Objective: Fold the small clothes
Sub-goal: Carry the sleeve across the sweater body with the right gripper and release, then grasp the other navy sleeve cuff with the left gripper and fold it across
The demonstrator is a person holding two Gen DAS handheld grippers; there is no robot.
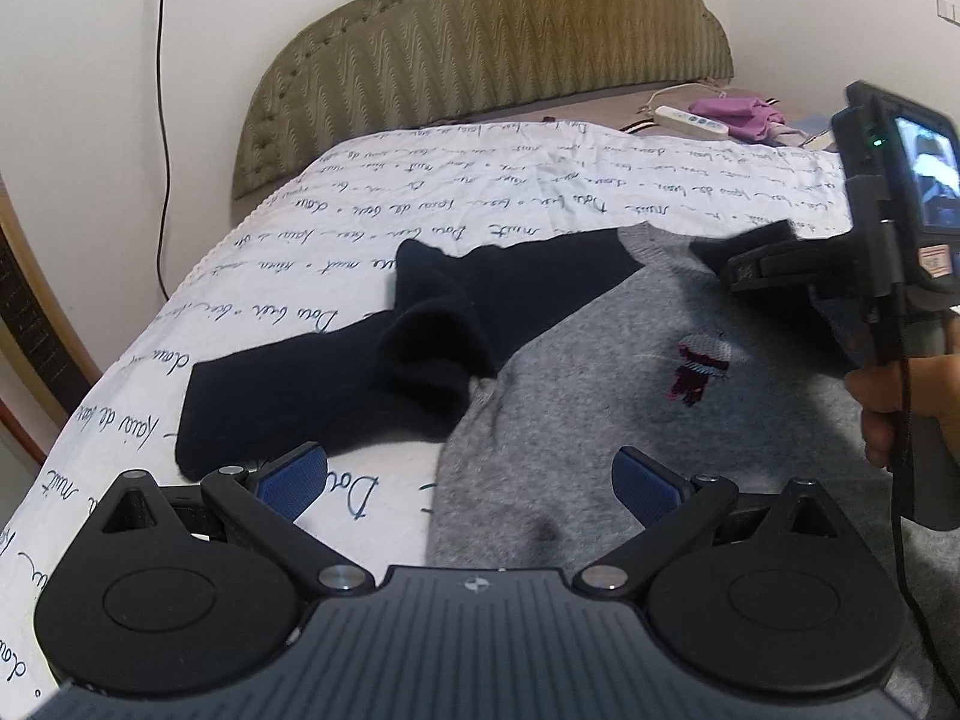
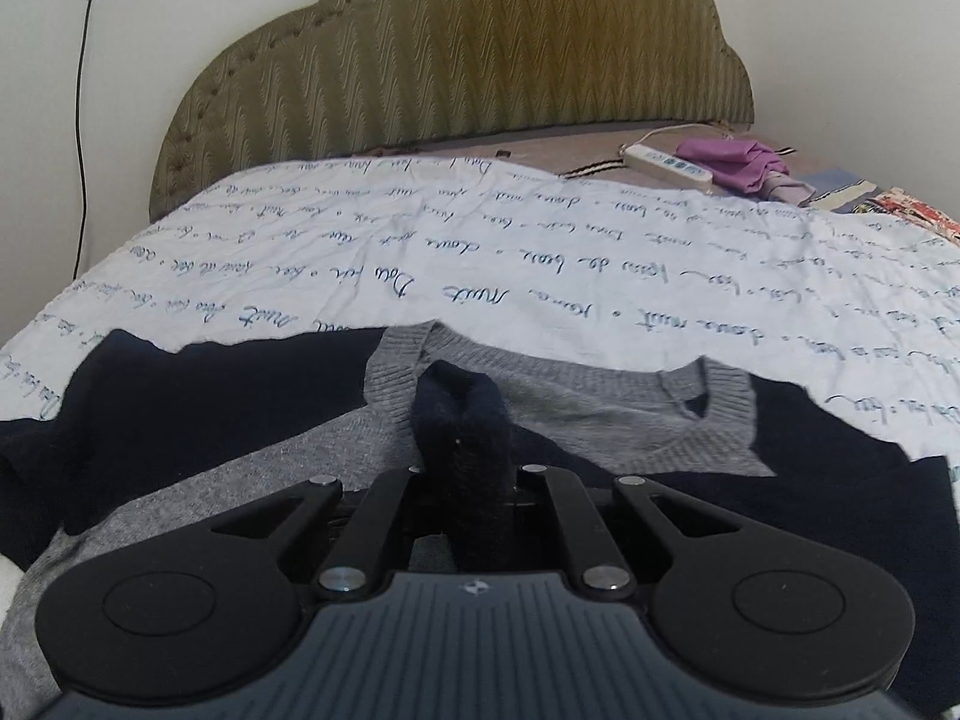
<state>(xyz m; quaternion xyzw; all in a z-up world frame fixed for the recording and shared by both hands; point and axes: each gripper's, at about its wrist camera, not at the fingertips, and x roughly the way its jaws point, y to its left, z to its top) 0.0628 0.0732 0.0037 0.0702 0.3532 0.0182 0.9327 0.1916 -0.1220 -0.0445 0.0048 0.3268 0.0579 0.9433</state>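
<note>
My right hand-held gripper (image 2: 465, 468) is clamped on the sweater's dark sleeve (image 2: 462, 420), over its grey body (image 2: 336, 450) on the bed (image 2: 540, 276). My left hand-held gripper (image 1: 471, 483) stands open; the other sleeve (image 1: 312, 384) lies at eleven o'clock, nearer it.

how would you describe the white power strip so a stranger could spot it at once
Start at the olive padded headboard. Below its right end, beyond the script-printed sheet, lies the white power strip. It is a long hard bar with blue buttons, beside a soft purple cloth.
</note>
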